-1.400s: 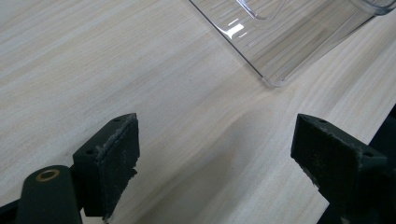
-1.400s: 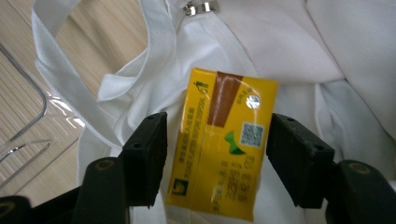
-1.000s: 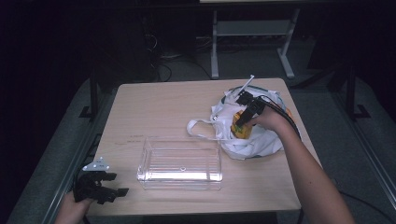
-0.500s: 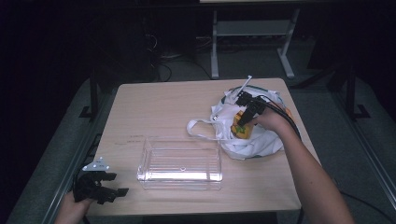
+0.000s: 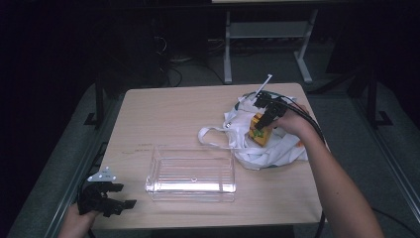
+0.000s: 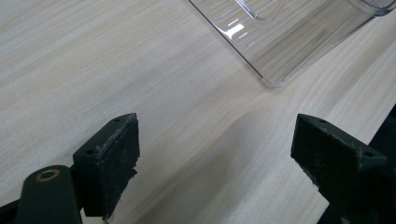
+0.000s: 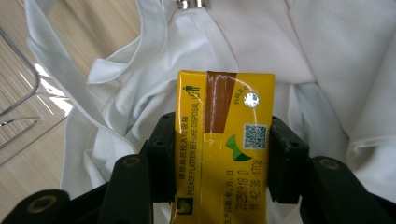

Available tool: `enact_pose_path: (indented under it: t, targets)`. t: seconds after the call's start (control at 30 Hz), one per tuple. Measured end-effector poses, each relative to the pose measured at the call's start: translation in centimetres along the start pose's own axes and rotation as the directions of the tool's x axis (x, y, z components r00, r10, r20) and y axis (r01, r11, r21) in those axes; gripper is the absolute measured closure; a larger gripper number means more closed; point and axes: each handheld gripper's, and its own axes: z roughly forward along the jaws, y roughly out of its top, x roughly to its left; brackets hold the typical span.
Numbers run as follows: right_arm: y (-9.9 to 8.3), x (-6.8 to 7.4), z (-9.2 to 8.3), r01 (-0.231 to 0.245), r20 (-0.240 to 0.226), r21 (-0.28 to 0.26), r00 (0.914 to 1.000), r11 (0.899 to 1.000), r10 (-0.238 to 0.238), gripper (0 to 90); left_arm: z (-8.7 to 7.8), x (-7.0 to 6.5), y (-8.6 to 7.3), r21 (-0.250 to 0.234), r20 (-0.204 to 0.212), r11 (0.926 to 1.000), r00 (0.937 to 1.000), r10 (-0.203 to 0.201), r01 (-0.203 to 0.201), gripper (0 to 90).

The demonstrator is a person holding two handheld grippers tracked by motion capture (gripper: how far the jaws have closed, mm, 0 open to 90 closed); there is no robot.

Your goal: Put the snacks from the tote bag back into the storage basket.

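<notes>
right gripper [image 7: 219,172]: jaws just closed in, now clamped on carton [image 7: 223,140] over white bag [image 5: 277,144] | left gripper [image 6: 219,158]: apart, idle near tray [image 5: 190,173] | carton gripped, ready to lift

Left gripper [image 6: 215,158] agape; right gripper [image 7: 219,154] clamped

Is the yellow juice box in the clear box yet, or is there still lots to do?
Not yet. The right gripper has its jaws shut on the yellow drink carton, just above the white cloth bag, so the pick-up looks done. The clear plastic bin holds nothing so far. Probably left: carrying the carton over and letting go. The left gripper waits open above the table.
</notes>
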Motion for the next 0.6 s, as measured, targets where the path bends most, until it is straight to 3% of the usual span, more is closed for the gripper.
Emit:
enact_pose_path:
  t: [0.6]
  targets:
    - [0.8, 1.0, -4.0, 0.076, 0.006, -0.035, 0.9971, 0.996, -0.076, 52.6, 0.0, 0.0, 0.0, -0.002, -0.001, 1.0000, 1.0000, 0.002, -0.002, 15.3]
